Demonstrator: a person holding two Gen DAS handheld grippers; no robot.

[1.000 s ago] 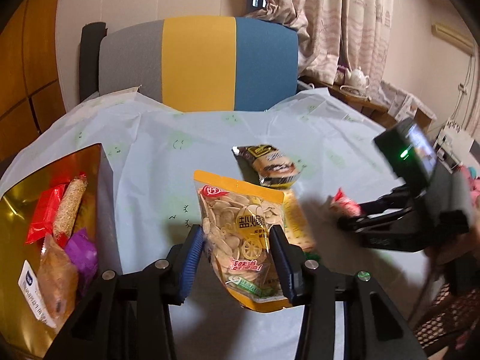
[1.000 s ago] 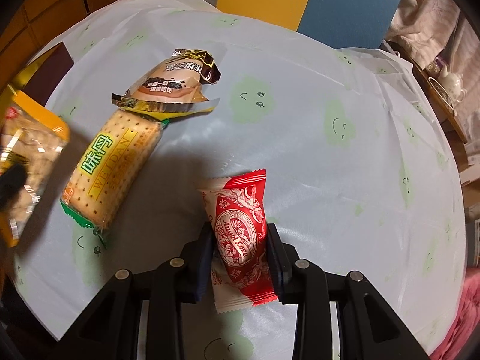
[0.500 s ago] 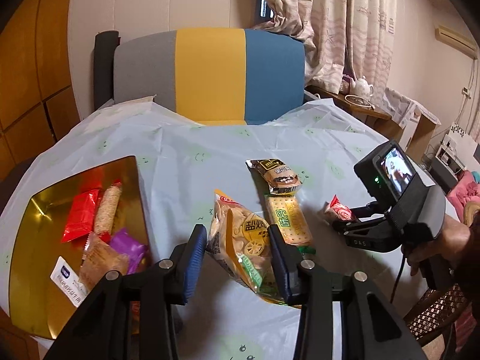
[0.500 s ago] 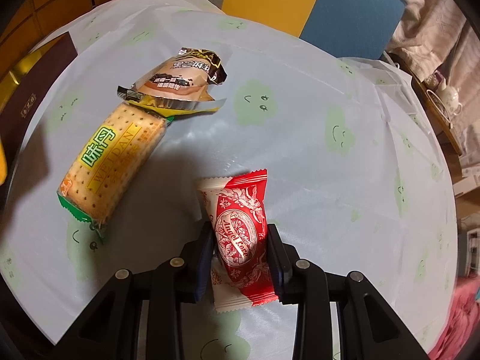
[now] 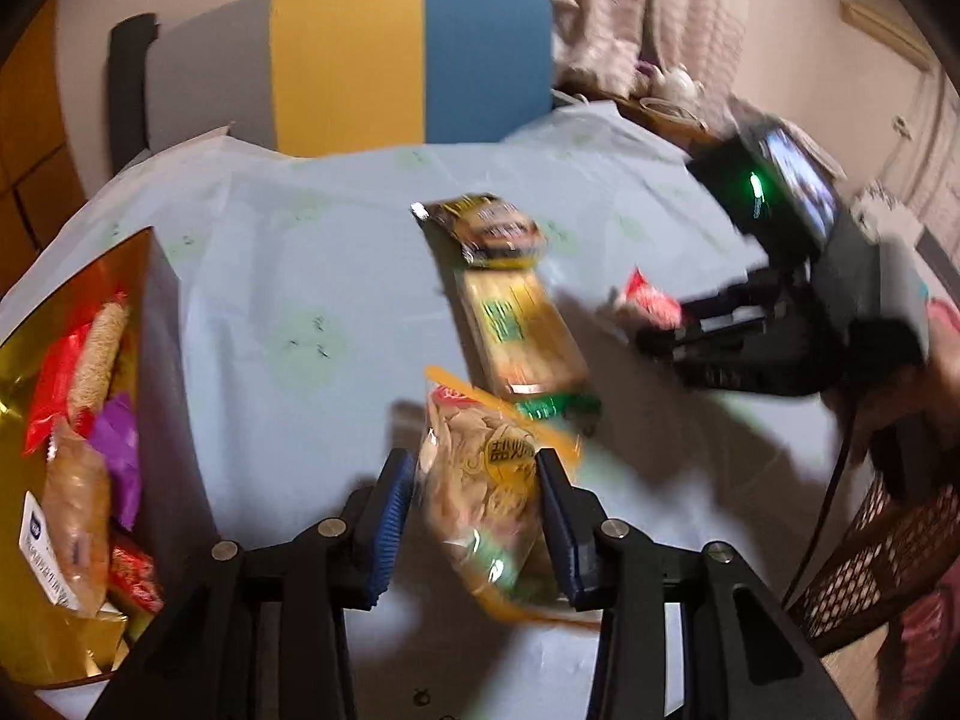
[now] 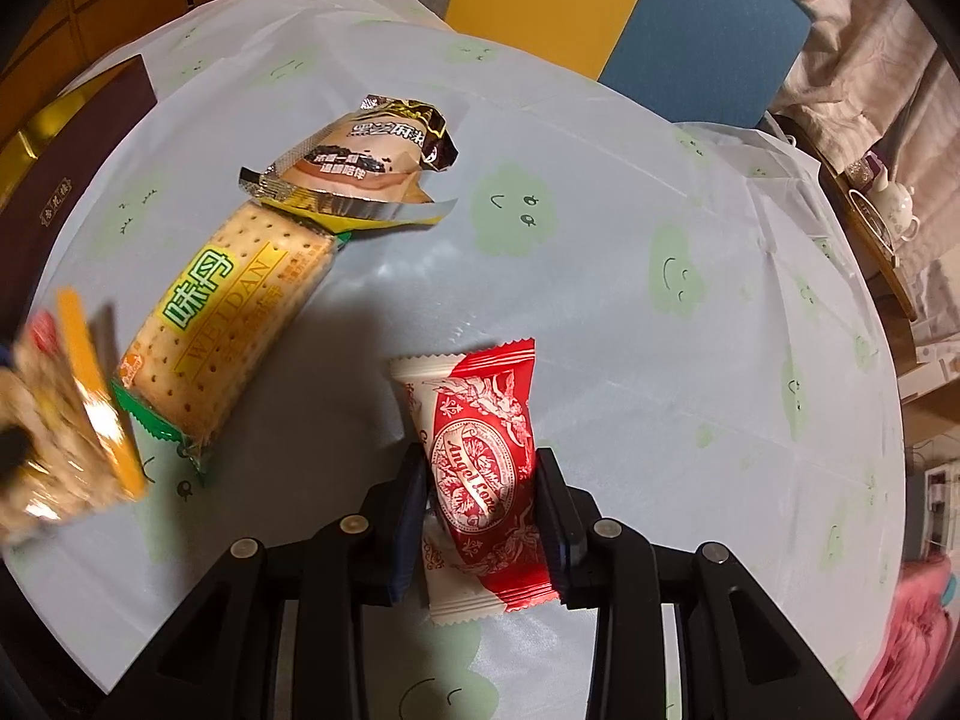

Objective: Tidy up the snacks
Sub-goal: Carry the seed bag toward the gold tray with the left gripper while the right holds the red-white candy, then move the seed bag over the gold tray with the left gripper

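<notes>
The cracker pack [image 6: 228, 324] reads "WEIDAN"; the red sachet [image 6: 486, 468] reads "Angel Love".

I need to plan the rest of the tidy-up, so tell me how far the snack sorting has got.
Done: several snacks already lie in the gold box. In hand: the left gripper holds the orange-edged cracker bag, and the right gripper is shut on the red and white packet. Left: the green-label biscuit pack and the brown pastry packet lie on the tablecloth.
</notes>
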